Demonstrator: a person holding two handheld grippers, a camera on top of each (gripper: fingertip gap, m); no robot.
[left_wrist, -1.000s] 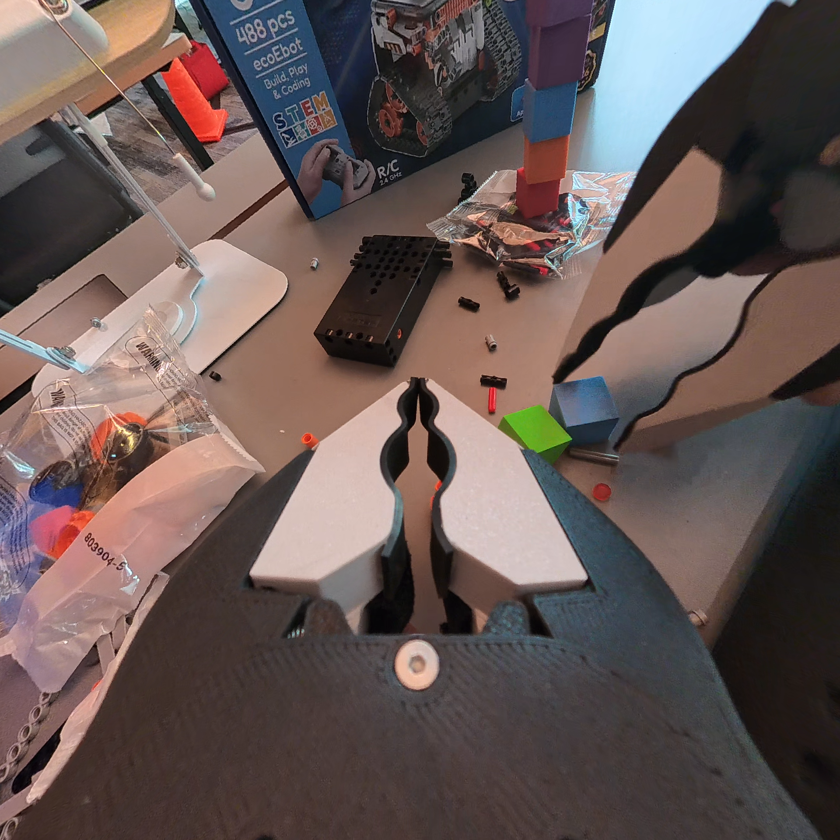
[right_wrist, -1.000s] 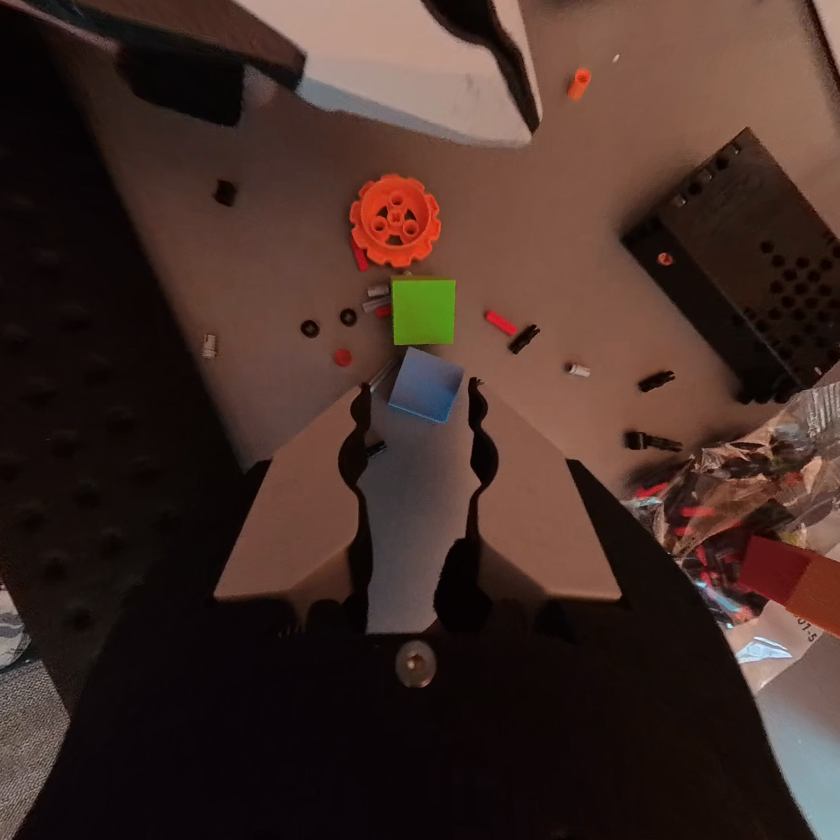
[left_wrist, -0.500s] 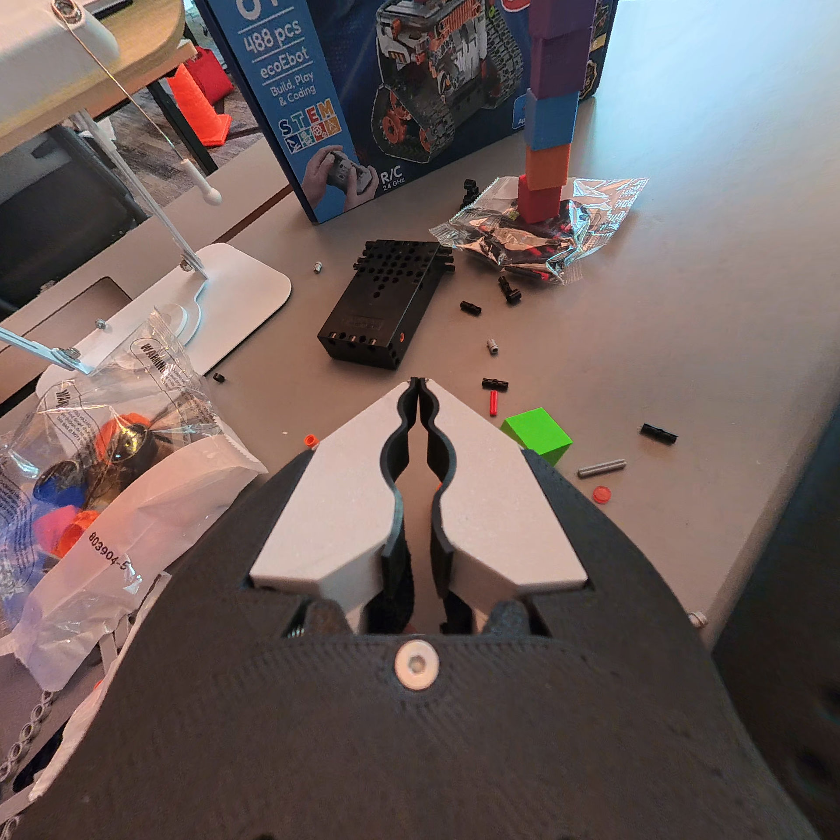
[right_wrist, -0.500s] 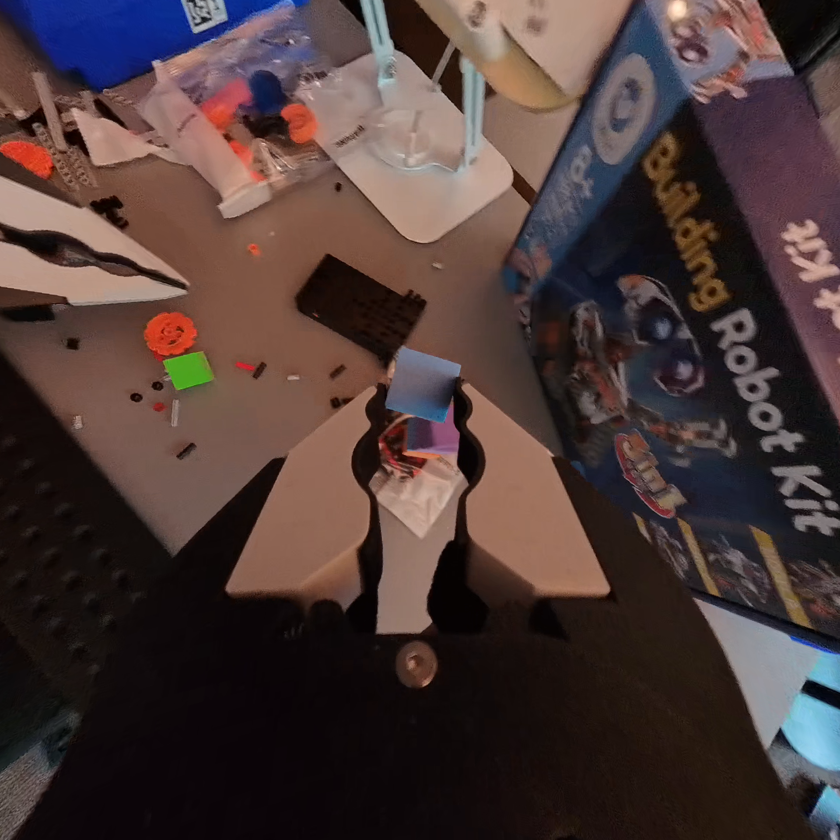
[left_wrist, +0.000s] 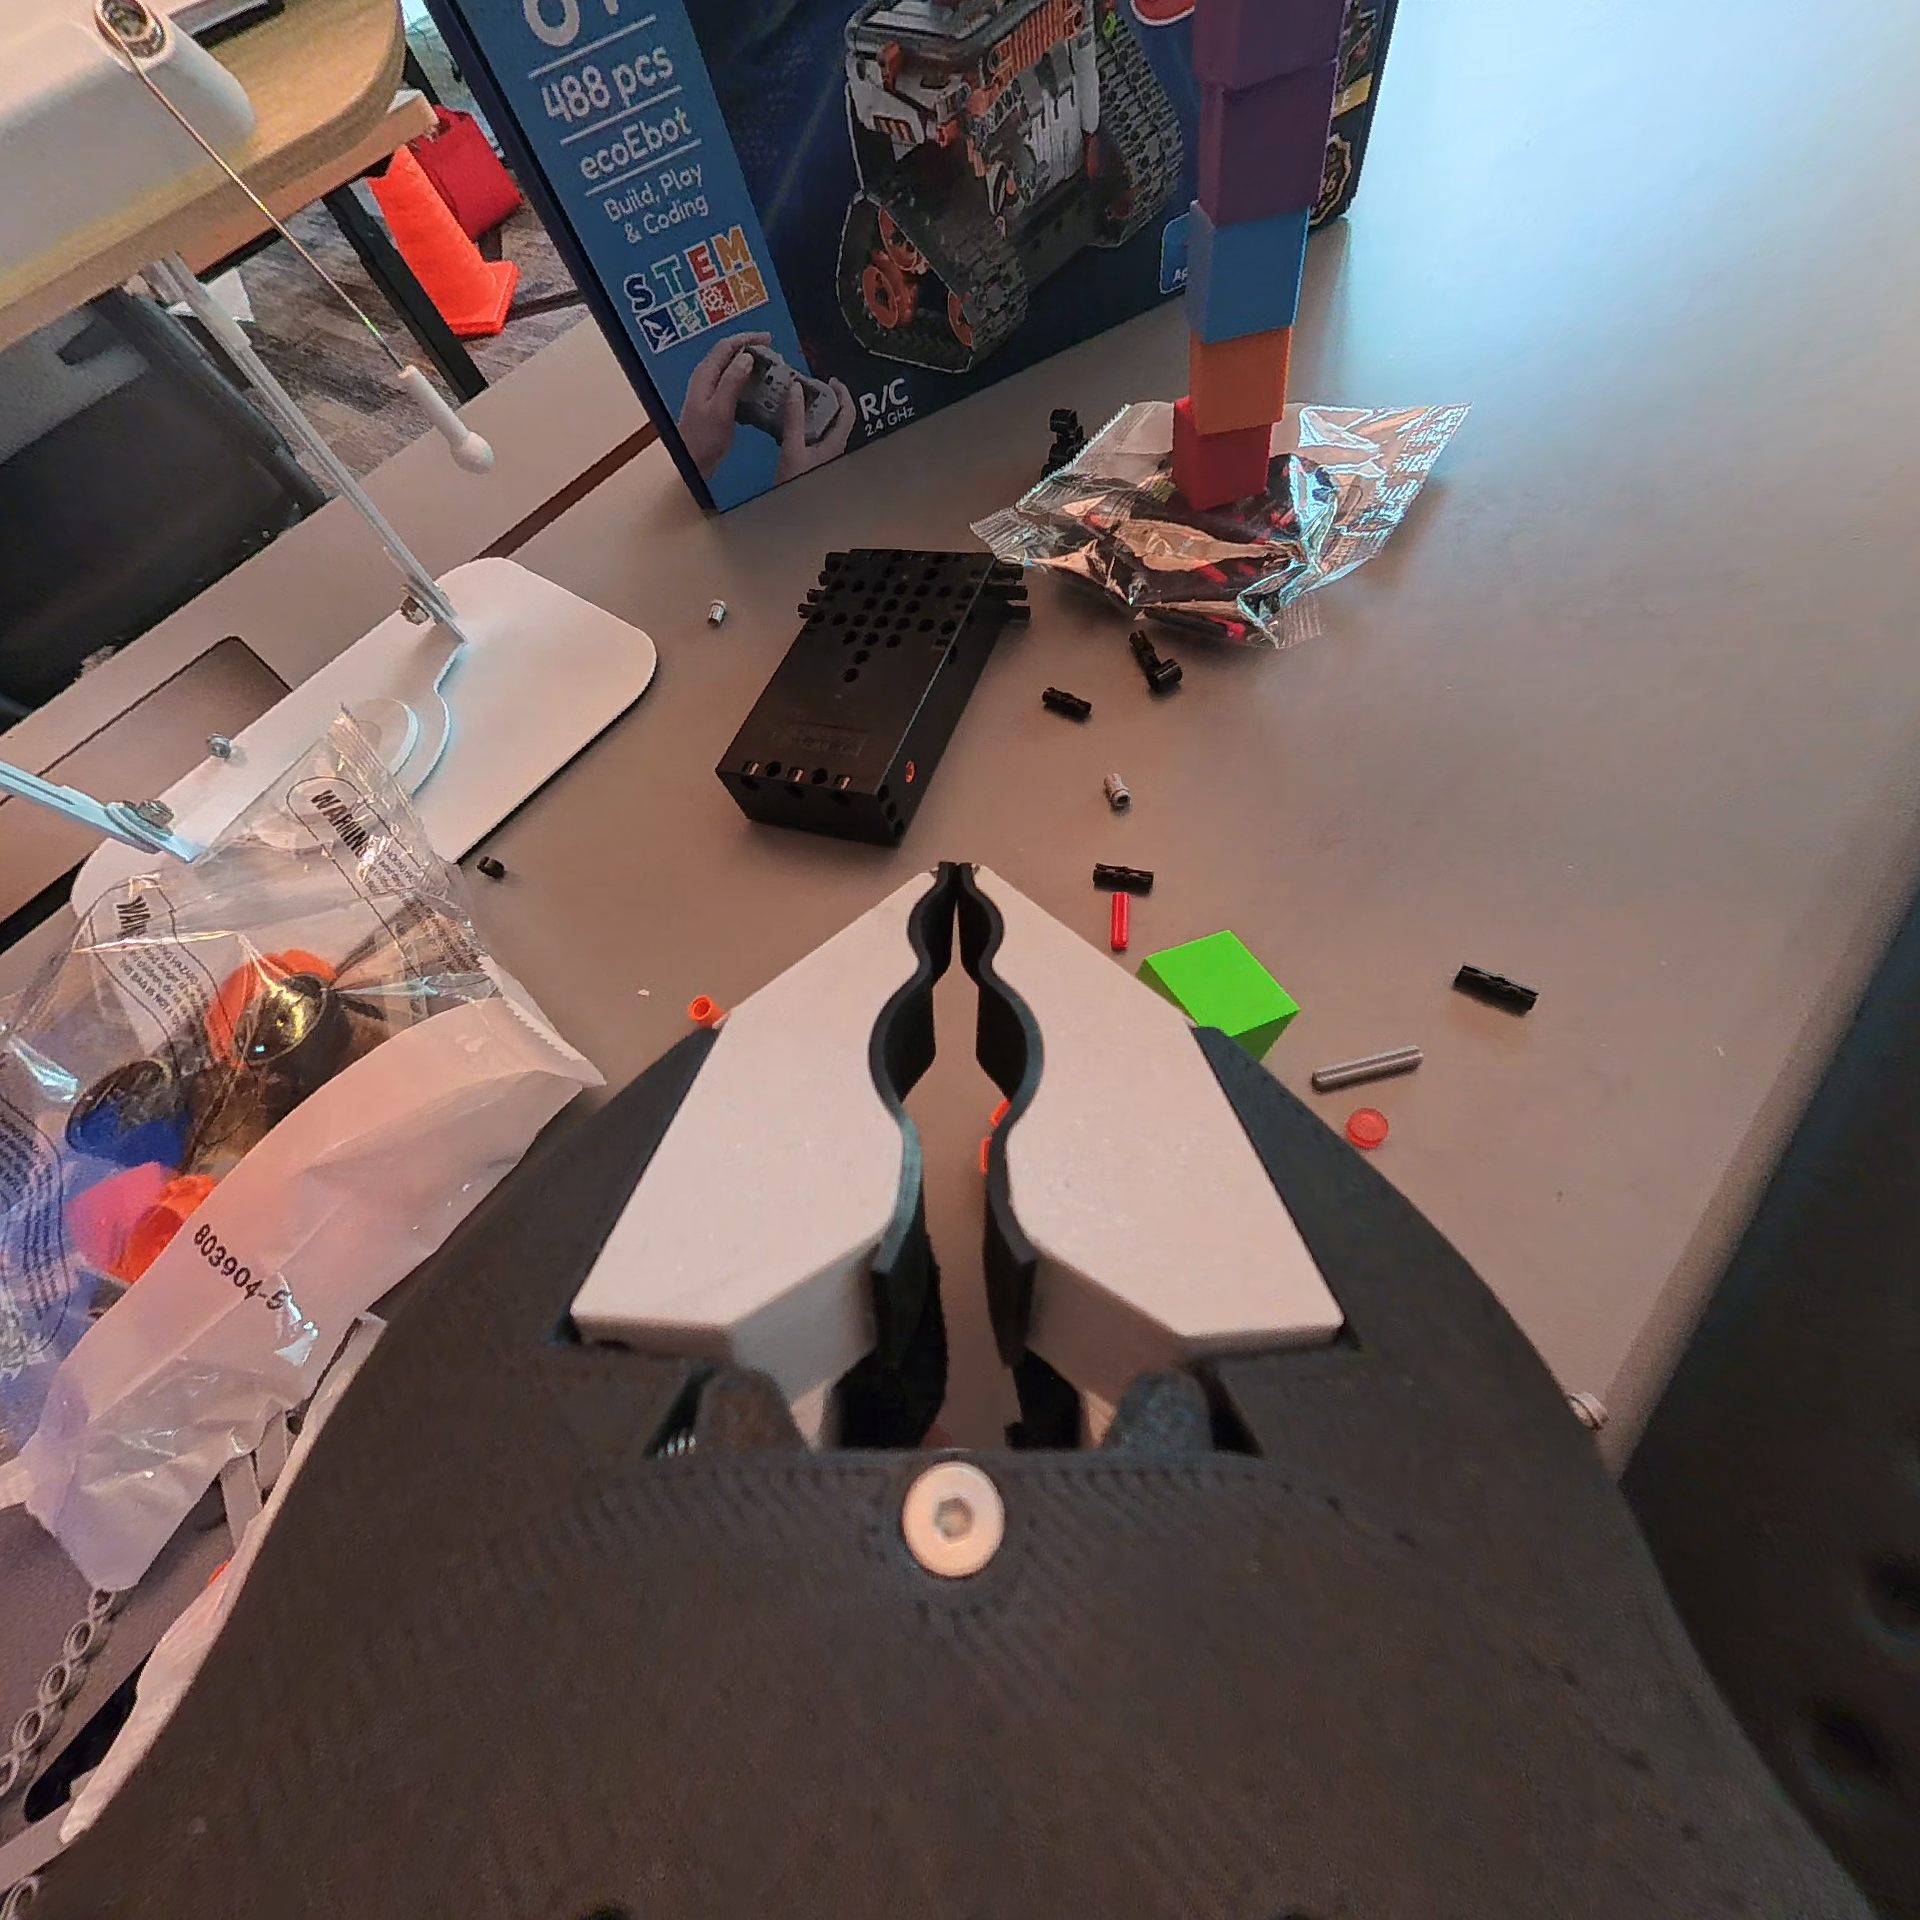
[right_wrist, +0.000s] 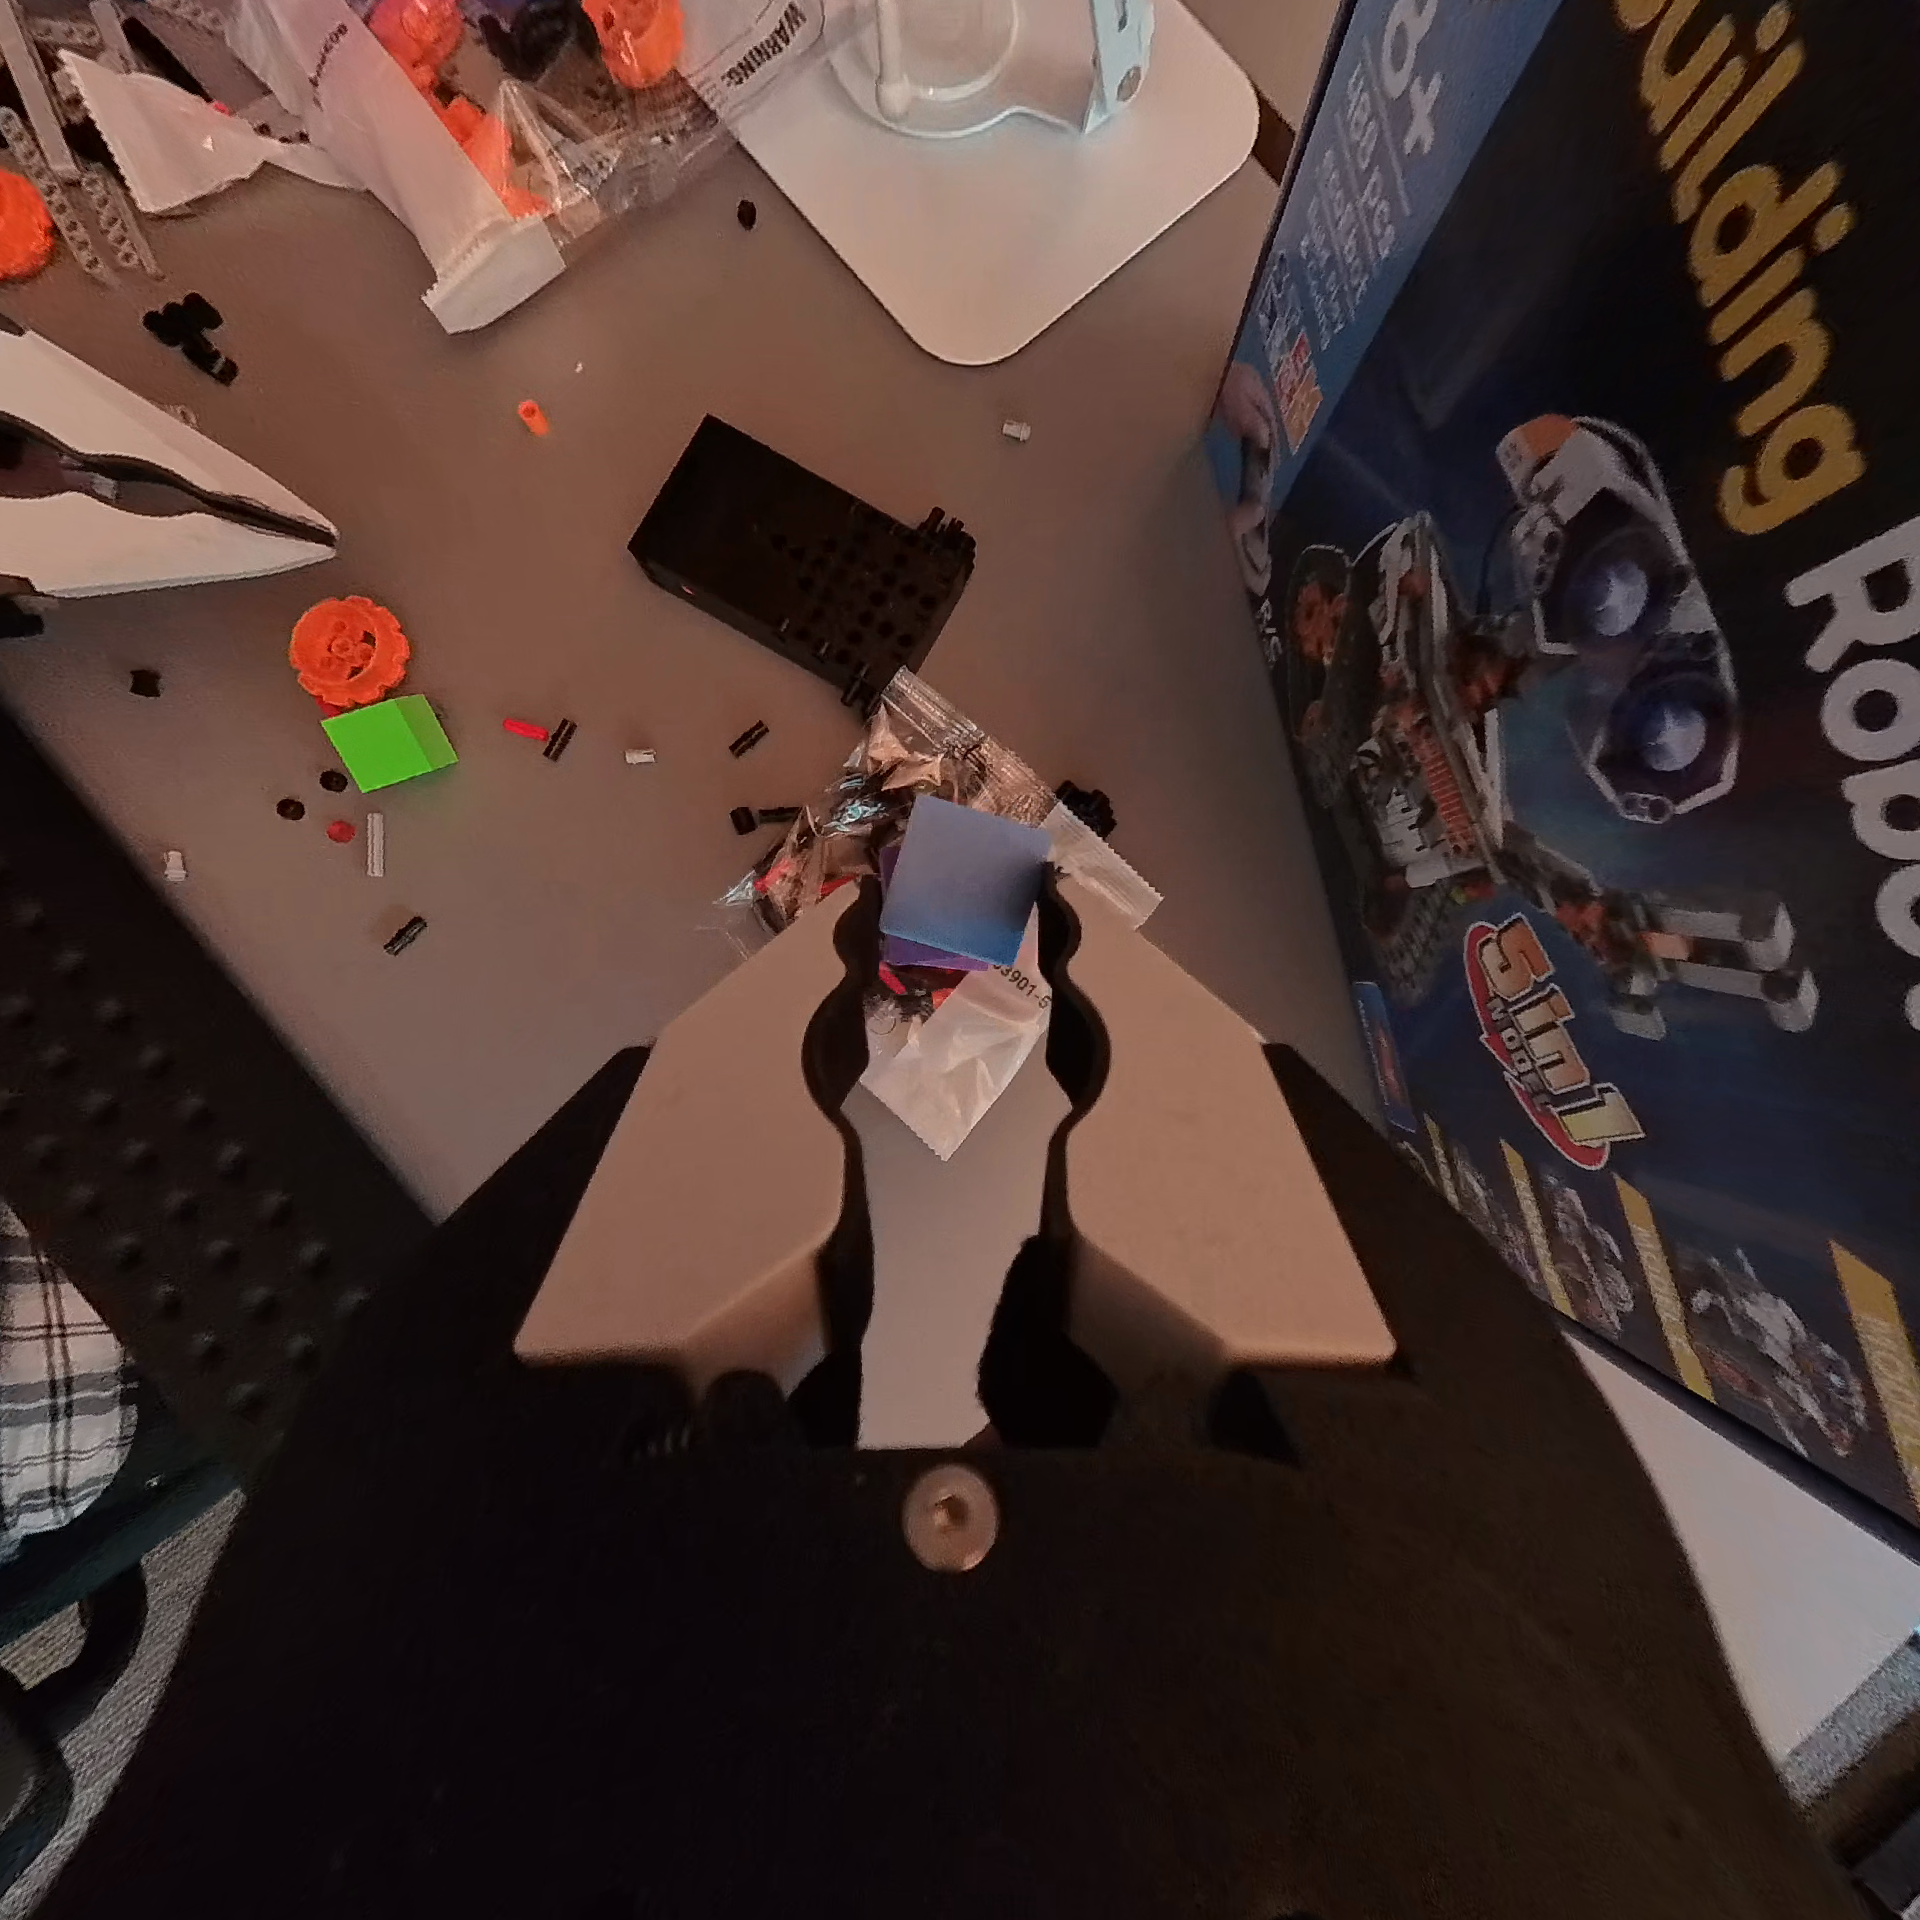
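Nearest, at the lower centre of the left wrist view, the left gripper (left_wrist: 954, 871) is hovering low over the grey table (left_wrist: 1558, 727) with its tips pressed together and nothing between them. A green cube (left_wrist: 1221, 992) is lying just right of those tips, among scattered small pins. A black perforated block (left_wrist: 873, 691) is lying farther up. Beyond it, a stack of coloured cubes (left_wrist: 1242, 312) is standing on a clear parts bag (left_wrist: 1216, 551), in front of a blue kit box (left_wrist: 831, 208). In the right wrist view, the right gripper (right_wrist: 956, 906) is pinching a blue cube (right_wrist: 961, 878) at frame centre, directly above the stack's purple top cube (right_wrist: 920, 951). Whether the two are touching I cannot tell.
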